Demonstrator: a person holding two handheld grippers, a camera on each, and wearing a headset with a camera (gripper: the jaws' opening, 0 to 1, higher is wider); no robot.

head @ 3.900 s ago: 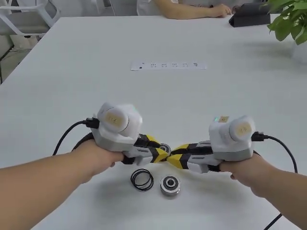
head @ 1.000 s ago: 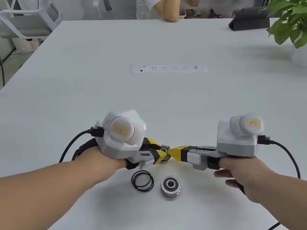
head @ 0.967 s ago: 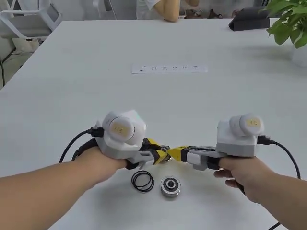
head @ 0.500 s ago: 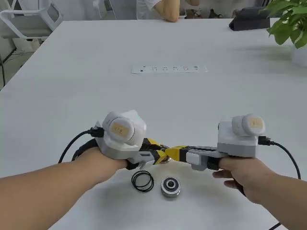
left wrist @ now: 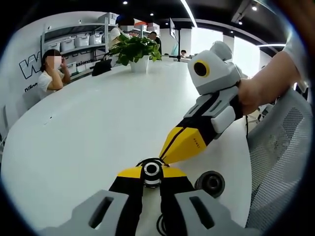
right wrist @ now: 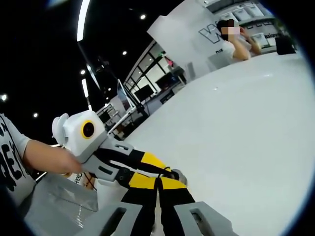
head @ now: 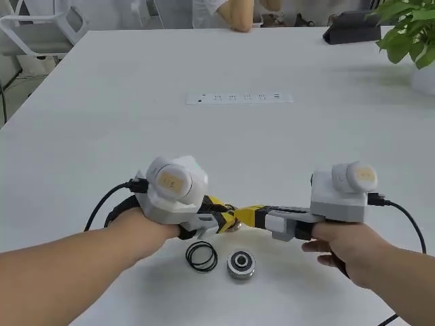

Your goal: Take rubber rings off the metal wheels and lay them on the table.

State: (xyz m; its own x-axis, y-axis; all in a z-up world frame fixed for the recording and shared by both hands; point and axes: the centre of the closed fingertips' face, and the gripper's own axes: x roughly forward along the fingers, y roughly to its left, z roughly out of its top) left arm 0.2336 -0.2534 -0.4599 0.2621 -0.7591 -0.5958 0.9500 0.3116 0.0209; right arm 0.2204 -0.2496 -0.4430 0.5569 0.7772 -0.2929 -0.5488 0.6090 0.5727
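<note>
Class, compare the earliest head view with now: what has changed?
The right gripper has rolled in the hand, its body drawing slightly rightward, tip still at the wheel clamped in the left gripper. The loose rings and second wheel on the table lie unmoved.

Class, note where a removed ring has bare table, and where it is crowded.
Free: table from the power strip to left tool and right tool. Crowded: under their tips, around the loose rings and lying wheel.
</note>
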